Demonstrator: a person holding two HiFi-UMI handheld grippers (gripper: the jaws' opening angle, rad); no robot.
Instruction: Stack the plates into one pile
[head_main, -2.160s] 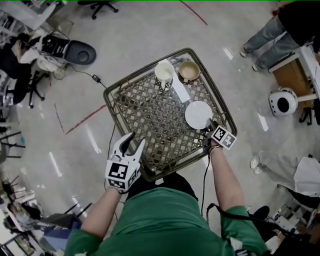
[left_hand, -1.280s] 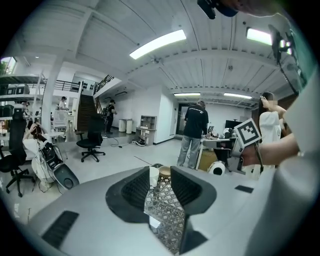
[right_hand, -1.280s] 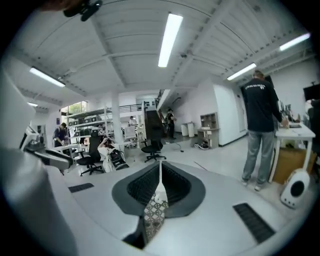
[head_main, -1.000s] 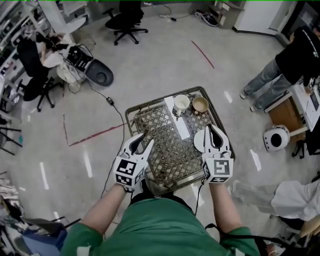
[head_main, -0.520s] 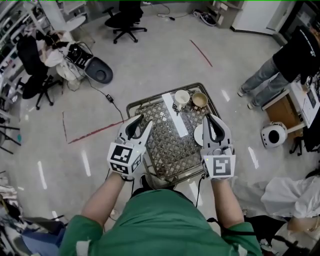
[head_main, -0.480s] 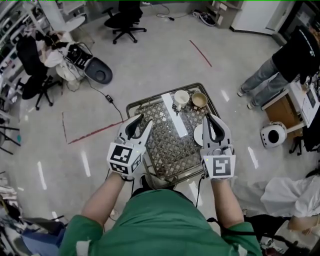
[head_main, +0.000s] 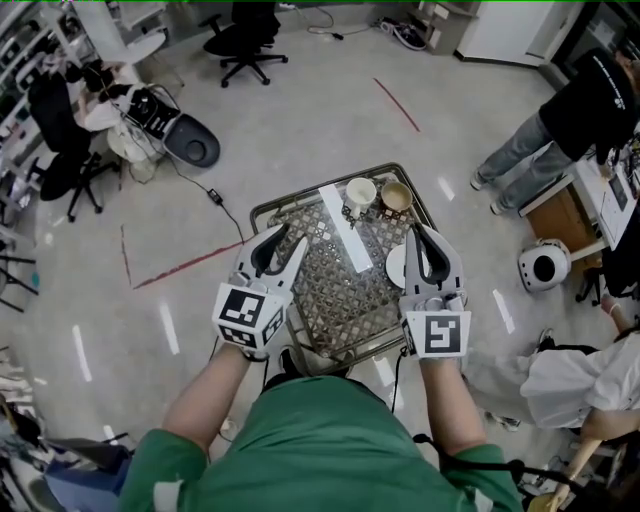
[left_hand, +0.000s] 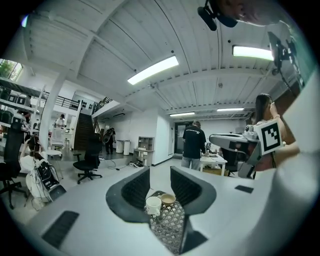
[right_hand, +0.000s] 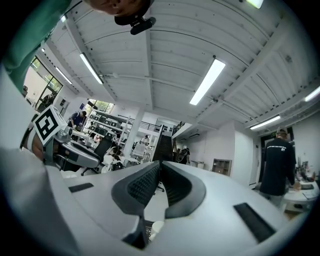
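Left tongs (head_main: 281, 246) apart and empty, right tongs (head_main: 426, 238) pressed together on nothing, both held above the near half of the lattice counter (head_main: 320, 300). White plate (head_main: 393, 268) sits by the counter's right edge, partly hidden under the right tongs. Risk, as I judge it: a blind descent there could clip its rim and shove it toward the edge. White cup (head_main: 360, 190) and brown bowl (head_main: 397, 196) stand side by side at the far side, nothing visible inside either.

The left claw (head_main: 286, 238) hangs spread over the lattice bench (head_main: 330, 300). The right claw (head_main: 420, 234), tips together, hides part of a white plate (head_main: 395, 266). Beyond stand a cup (head_main: 360, 190) and a bowl (head_main: 397, 196).
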